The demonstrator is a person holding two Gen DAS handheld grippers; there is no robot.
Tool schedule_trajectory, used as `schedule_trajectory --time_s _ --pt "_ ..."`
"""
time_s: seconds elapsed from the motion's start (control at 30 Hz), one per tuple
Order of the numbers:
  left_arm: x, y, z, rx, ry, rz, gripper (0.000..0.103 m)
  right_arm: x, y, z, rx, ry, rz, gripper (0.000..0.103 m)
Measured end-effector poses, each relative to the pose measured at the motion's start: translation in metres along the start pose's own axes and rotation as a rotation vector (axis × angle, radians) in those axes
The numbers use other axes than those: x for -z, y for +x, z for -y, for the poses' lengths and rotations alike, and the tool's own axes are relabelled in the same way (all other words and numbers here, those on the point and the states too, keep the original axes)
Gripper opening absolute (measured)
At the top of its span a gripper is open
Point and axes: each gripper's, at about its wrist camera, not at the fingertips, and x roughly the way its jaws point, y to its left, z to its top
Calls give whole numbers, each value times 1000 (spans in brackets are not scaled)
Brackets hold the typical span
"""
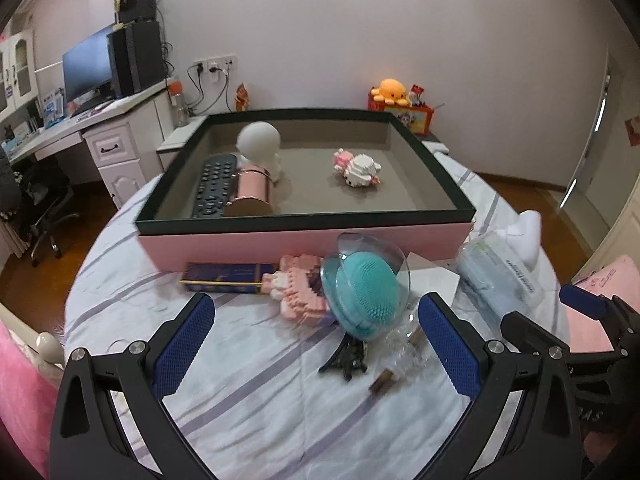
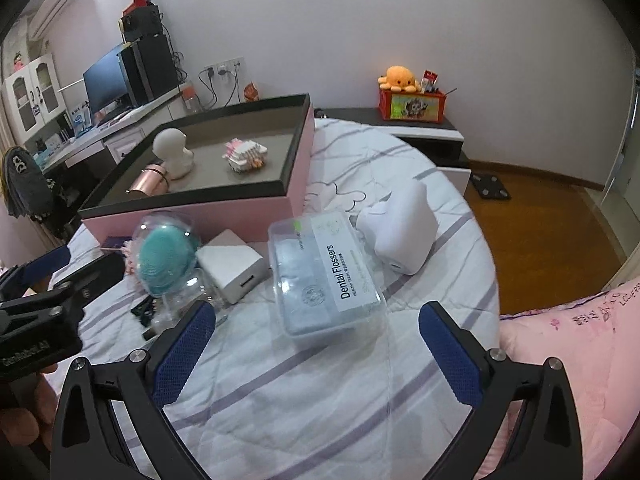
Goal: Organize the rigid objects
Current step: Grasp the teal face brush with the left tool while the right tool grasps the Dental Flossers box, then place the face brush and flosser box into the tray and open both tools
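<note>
A pink box (image 1: 304,242) with a dark rim sits on the bed and holds a remote (image 1: 212,184), a rose-gold cylinder (image 1: 252,192), a white figure (image 1: 260,146) and a pink-white brick toy (image 1: 358,168). In front of it lie a teal brush in a clear case (image 1: 366,286), a pink brick figure (image 1: 300,292), a blue box (image 1: 228,278) and a small dark tower model (image 1: 348,358). My left gripper (image 1: 316,340) is open, just short of the teal brush. My right gripper (image 2: 316,344) is open, just short of a clear dental flossers box (image 2: 324,276).
A white charger block (image 2: 234,266) and a white rounded device (image 2: 400,232) lie beside the flossers box. A pink pillow (image 2: 580,344) is at the right. A desk with a monitor (image 1: 86,66) stands at the left, and an orange plush (image 1: 390,90) sits on a nightstand box behind.
</note>
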Motion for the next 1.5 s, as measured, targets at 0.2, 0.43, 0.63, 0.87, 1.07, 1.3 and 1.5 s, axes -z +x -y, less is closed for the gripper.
schedule_trajectory --time_s 0.2,0.43,0.63,0.87,1.07,1.3,1.5 --pt "-7 28 6 -12 31 -31 103 -4 22 1 -26 4 -29 91" --pt "-13 41 12 40 60 -45 95 -7 41 -1 -33 8 -38 73" --pt "-12 44 7 51 50 -39 80 -4 42 0 -42 19 -32 65" --pt "-7 34 -14 80 -11 -29 64 -2 35 -3 -67 33 -26 64" --pt "3 25 -25 92 -38 -36 64 0 24 -3 -73 39 -14 64" --pt "8 2 -39 100 -67 -5 64 4 11 -8 -91 43 -5 64" --pt "4 -23 -47 102 -73 33 64 3 -8 -20 -109 32 19 64"
